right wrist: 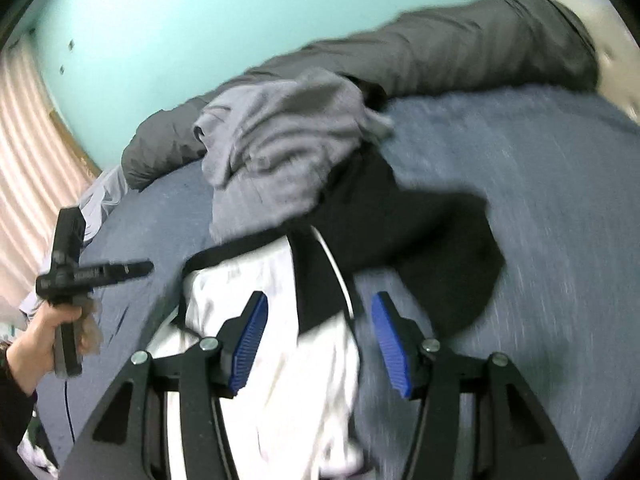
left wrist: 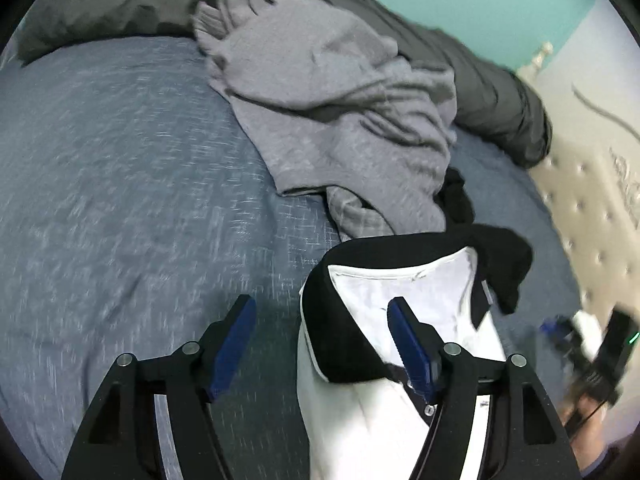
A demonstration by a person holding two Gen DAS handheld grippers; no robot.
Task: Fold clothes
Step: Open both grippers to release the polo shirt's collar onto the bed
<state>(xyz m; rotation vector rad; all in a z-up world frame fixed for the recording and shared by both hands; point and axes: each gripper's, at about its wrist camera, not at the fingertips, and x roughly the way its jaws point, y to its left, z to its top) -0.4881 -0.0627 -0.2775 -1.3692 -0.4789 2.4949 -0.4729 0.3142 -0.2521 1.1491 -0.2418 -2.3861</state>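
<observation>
A white and black garment (left wrist: 360, 360) lies on the blue bedspread (left wrist: 120, 200), its black collar edge toward me. My left gripper (left wrist: 322, 312) is open above its left edge, empty. In the right wrist view the same garment (right wrist: 288, 360) lies under my right gripper (right wrist: 318, 308), which is open and empty over the black part (right wrist: 420, 248). A crumpled grey garment (left wrist: 332, 92) lies beyond it, seen too in the right wrist view (right wrist: 276, 144). The right gripper shows blurred at the left wrist view's right edge (left wrist: 600, 352); the left one shows in the right wrist view (right wrist: 72, 280).
A dark grey blanket roll (left wrist: 480, 64) runs along the far side of the bed, also in the right wrist view (right wrist: 440, 52). A tufted cream headboard (left wrist: 592, 200) stands at the right. A teal wall (right wrist: 180, 20) and pink curtain (right wrist: 24, 160) lie behind.
</observation>
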